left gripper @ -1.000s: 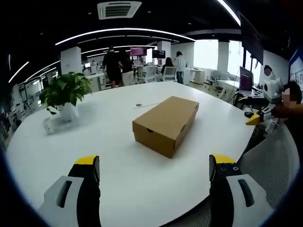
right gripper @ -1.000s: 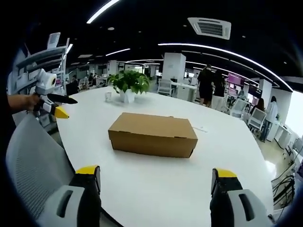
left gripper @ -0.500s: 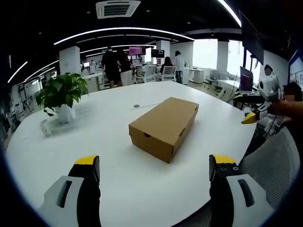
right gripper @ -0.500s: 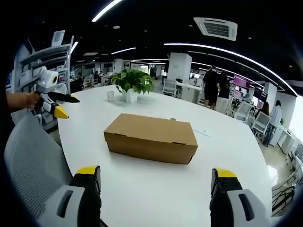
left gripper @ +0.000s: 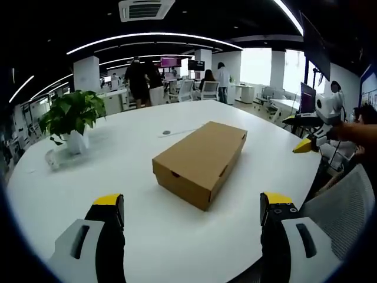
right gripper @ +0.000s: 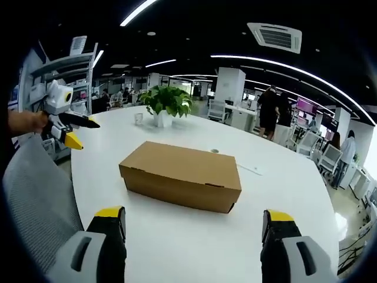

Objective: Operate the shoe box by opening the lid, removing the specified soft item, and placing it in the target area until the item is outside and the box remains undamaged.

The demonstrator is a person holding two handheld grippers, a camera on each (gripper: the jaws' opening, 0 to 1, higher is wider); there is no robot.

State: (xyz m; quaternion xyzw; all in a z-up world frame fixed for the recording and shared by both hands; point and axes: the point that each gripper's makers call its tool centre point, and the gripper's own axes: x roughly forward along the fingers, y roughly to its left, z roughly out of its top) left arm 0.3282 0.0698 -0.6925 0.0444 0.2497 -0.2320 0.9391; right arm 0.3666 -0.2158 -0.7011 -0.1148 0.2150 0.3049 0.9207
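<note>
Big white table (left gripper: 147,236) with a rounded edge, glossy top, reflecting the ceiling lights. Closed brown cardboard shoe box (left gripper: 200,160) sits flat roughly mid-table, lid on, finger notches visible on its end and side walls; same box (right gripper: 181,174) seen long side on in the right gripper view. Potted green plant (left gripper: 70,118) in a white pot stands well apart from the box, near the table's far edge (right gripper: 166,105). A small white cup-like item (left gripper: 53,159) sits just beside the pot. A small round dark object (left gripper: 166,132) lies on the top beyond the box, next to a thin flat white item, too small to identify.
</note>
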